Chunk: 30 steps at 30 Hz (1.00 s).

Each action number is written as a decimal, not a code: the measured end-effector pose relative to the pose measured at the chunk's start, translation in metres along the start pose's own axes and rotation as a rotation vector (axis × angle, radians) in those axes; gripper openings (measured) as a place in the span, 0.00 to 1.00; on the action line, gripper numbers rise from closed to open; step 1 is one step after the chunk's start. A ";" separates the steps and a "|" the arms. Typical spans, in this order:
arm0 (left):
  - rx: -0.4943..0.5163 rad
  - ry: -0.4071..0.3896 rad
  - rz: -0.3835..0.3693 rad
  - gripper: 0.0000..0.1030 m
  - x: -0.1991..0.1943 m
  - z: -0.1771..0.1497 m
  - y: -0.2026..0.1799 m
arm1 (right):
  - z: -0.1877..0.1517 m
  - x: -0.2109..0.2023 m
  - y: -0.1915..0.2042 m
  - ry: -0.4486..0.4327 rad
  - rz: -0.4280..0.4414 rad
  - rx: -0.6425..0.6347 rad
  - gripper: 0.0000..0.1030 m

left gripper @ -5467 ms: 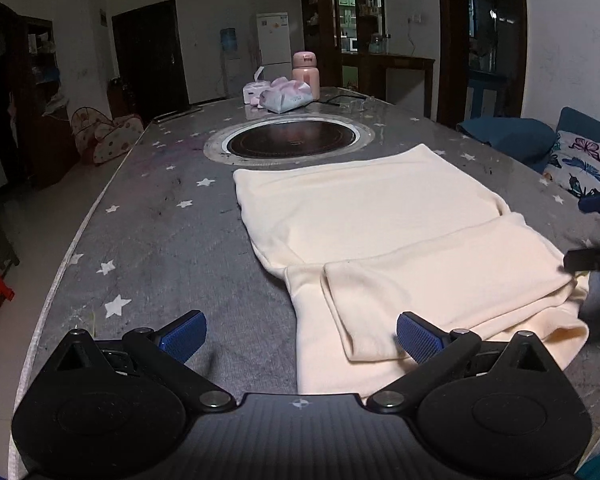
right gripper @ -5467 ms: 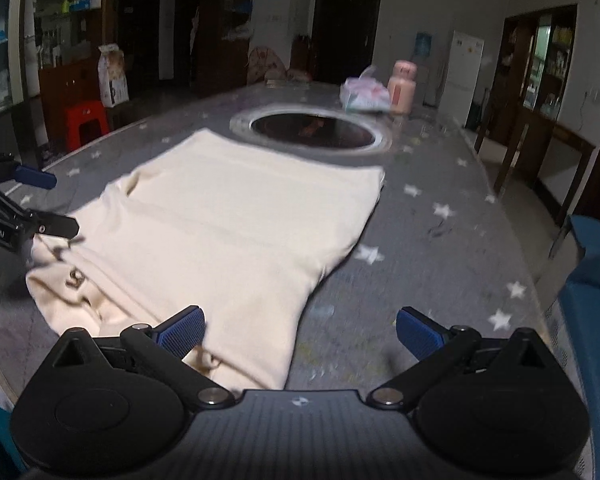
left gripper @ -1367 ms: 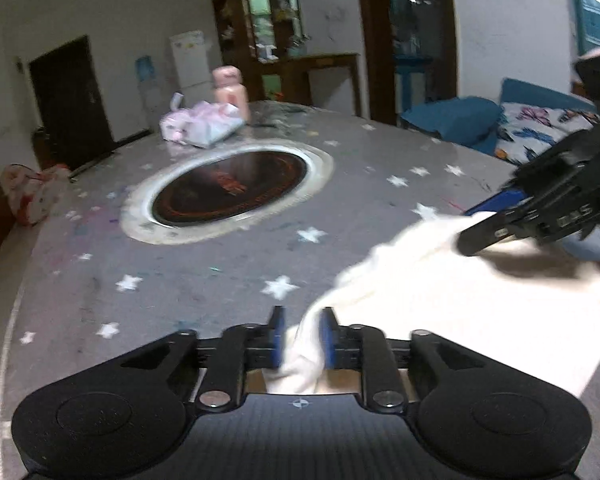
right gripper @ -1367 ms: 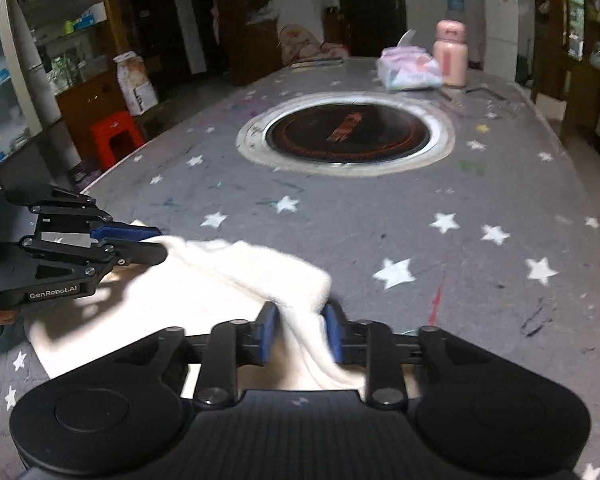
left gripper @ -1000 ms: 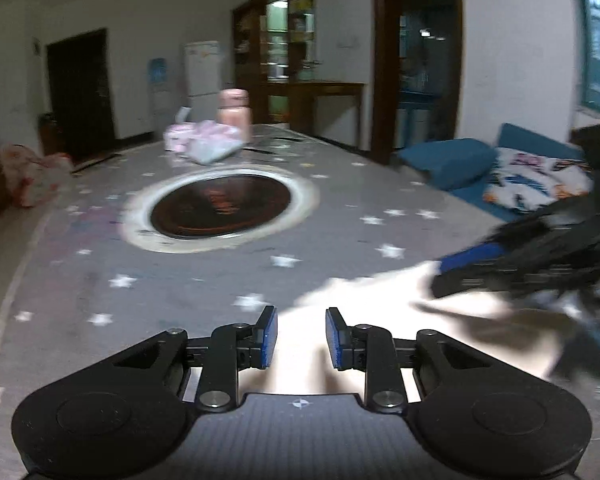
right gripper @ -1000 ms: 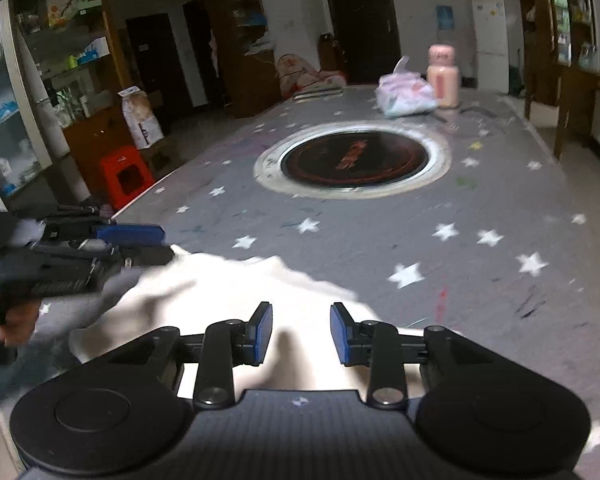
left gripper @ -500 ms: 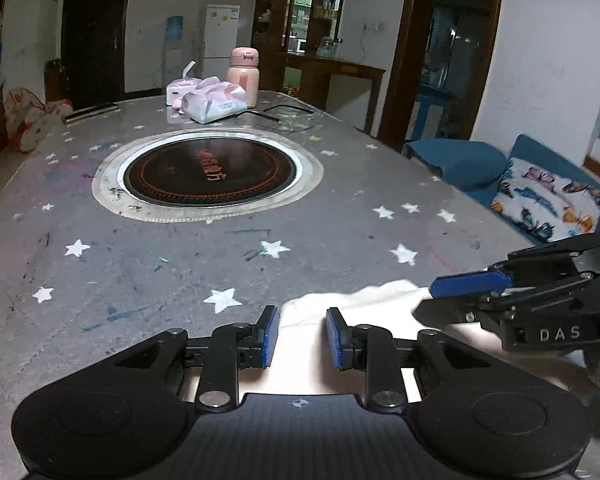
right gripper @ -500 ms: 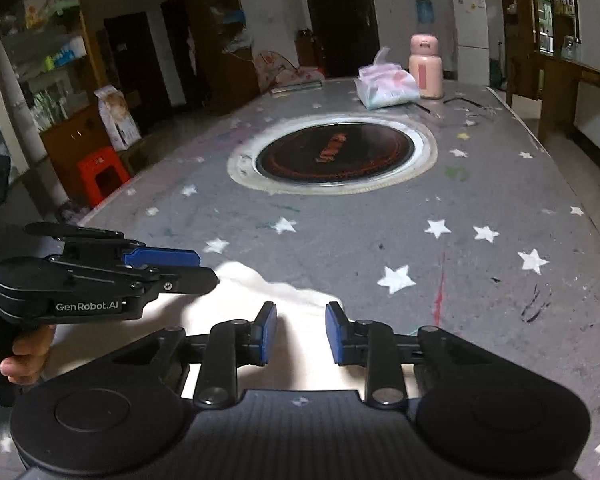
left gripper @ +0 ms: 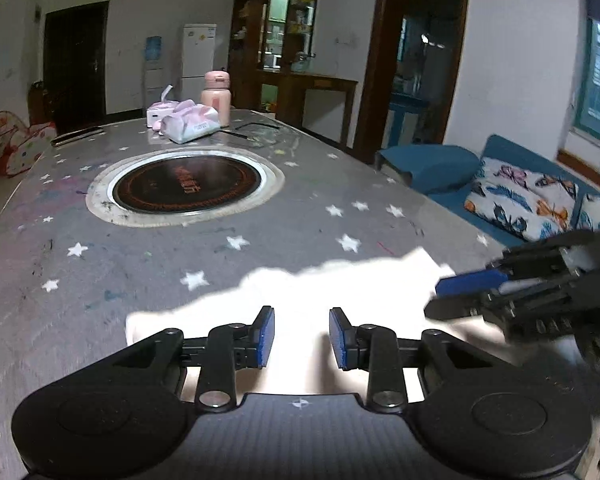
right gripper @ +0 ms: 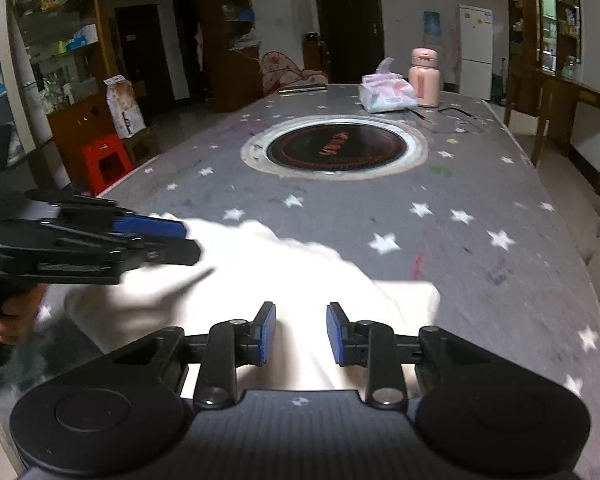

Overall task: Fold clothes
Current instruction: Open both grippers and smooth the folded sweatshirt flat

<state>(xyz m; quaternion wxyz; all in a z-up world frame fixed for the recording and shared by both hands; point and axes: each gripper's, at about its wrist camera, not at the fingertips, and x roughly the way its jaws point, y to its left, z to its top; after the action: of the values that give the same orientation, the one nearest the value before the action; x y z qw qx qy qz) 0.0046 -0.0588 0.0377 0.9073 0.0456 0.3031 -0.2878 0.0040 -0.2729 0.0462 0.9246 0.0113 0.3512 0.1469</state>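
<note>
Now the left tool (left gripper: 301, 338) hangs with its blue pads parted and nothing between them, low over the cream garment (left gripper: 308, 292). The right tool (right gripper: 301, 333) is likewise spread and empty, just above the same cloth. In the left wrist view the right tool enters at 3 o'clock, blurred, its tip over the garment's right corner; in the right wrist view the left tool sits at 9 o'clock, held by a hand (right gripper: 14, 316), its tip over the cloth's left part.

The garment lies bunched into a compact pale shape on the near end of the star-printed table (left gripper: 284, 224), its far edge uneven and lumpy. Glare washes out its surface, so layers and creases cannot be read. Farther out at 12 o'clock sit the round inset plate (right gripper: 334, 148), a tissue pack (right gripper: 388, 94) and a pink bottle (right gripper: 424, 78), well apart from the cloth.

Risk, as a judgement: with both tools released, the wavy far edge may slump or spring open, leaving a crooked fold. A pinch taken blind in this glare could catch only the top layer and drag the stack askew. The two tools are near each other and could collide.
</note>
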 end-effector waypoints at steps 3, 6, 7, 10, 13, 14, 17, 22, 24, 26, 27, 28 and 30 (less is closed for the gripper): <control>-0.006 0.027 0.018 0.32 0.001 -0.011 0.000 | -0.010 -0.006 -0.007 0.006 -0.020 0.018 0.26; -0.021 0.022 0.032 0.32 -0.003 -0.011 0.004 | -0.014 -0.010 -0.016 0.003 -0.025 0.053 0.27; -0.026 0.020 0.036 0.32 -0.004 -0.012 0.006 | -0.012 -0.012 -0.017 -0.004 -0.029 0.054 0.27; -0.046 0.012 0.057 0.32 -0.005 -0.010 0.013 | -0.004 -0.014 -0.016 -0.030 -0.020 0.041 0.27; -0.075 0.008 0.090 0.32 0.001 -0.005 0.027 | -0.001 -0.006 -0.018 -0.024 -0.013 0.047 0.27; -0.080 0.014 0.104 0.32 0.005 -0.004 0.032 | -0.002 -0.002 -0.019 -0.015 -0.015 0.051 0.27; -0.109 0.026 0.145 0.32 0.012 -0.004 0.047 | -0.004 0.004 -0.022 0.000 -0.022 0.058 0.28; -0.130 0.000 0.150 0.32 -0.002 -0.003 0.052 | -0.003 -0.010 -0.015 -0.022 -0.022 0.017 0.28; -0.111 -0.016 0.120 0.33 -0.012 -0.004 0.040 | -0.005 -0.020 -0.006 -0.030 -0.012 -0.035 0.28; -0.091 -0.029 0.077 0.34 -0.022 -0.005 0.027 | -0.009 -0.029 0.005 -0.029 -0.001 -0.085 0.28; -0.073 -0.032 0.054 0.36 -0.026 -0.007 0.019 | -0.012 -0.034 0.010 -0.030 0.002 -0.108 0.28; -0.052 -0.034 0.037 0.36 -0.030 -0.010 0.011 | -0.015 -0.038 0.016 -0.031 0.005 -0.130 0.28; -0.020 -0.024 0.017 0.37 -0.031 -0.016 0.000 | -0.022 -0.045 0.026 -0.034 0.001 -0.175 0.28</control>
<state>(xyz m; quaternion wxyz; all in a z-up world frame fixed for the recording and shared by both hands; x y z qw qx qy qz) -0.0242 -0.0395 0.0430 0.9137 0.0355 0.2948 -0.2775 -0.0492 -0.2622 0.0617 0.9279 -0.0671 0.3210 0.1773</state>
